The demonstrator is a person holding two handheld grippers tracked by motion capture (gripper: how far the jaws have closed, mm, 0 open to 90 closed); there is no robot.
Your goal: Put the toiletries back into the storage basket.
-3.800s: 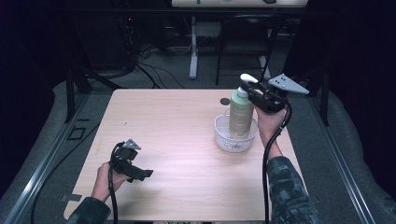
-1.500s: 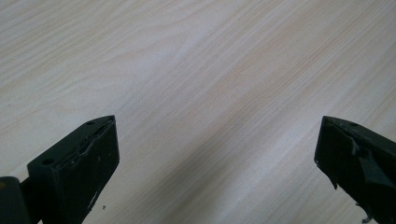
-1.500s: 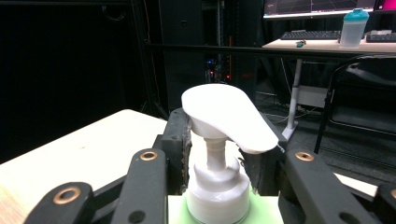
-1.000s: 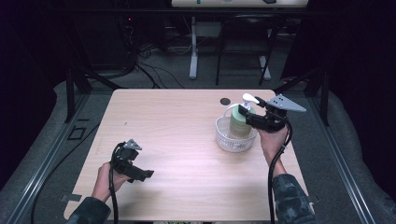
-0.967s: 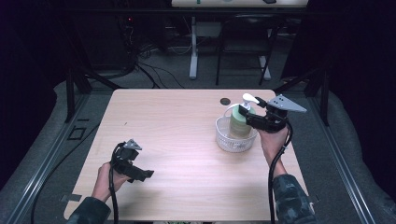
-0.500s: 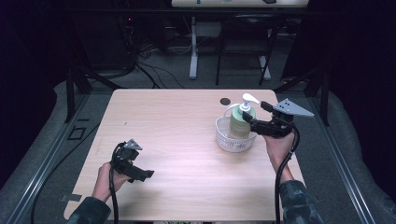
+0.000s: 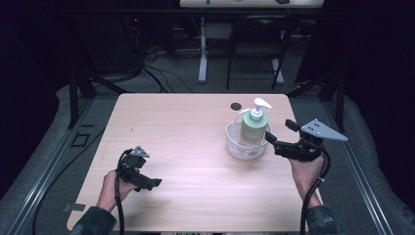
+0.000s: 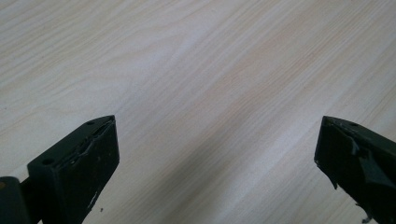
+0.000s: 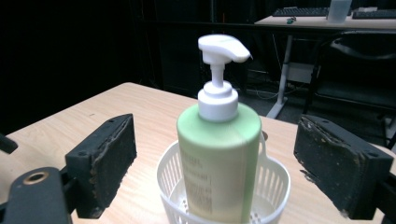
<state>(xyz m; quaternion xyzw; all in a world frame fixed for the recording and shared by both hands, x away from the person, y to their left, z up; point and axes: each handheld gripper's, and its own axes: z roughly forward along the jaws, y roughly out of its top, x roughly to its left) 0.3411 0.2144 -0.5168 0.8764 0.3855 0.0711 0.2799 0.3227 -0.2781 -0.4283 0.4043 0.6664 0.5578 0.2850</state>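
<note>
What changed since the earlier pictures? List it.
The right gripper let go of the pump bottle, leaving it upright in the white basket, and drew back toward the table's right edge, fingers open. The left gripper stayed at the near left, open.

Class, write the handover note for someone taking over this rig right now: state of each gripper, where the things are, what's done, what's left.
Right gripper: open, holding nothing, level with the pump bottle and just to its right; in the right gripper view the bottle sits between the spread fingers without contact.
Left gripper: open, empty, low over bare table at the near left.
Things: the green pump bottle stands upright inside the small white basket, right of centre. A small dark disc lies behind it.
Done: bottle is in the basket and released.
Left: probably just draw the right gripper clear without tipping the bottle.
</note>
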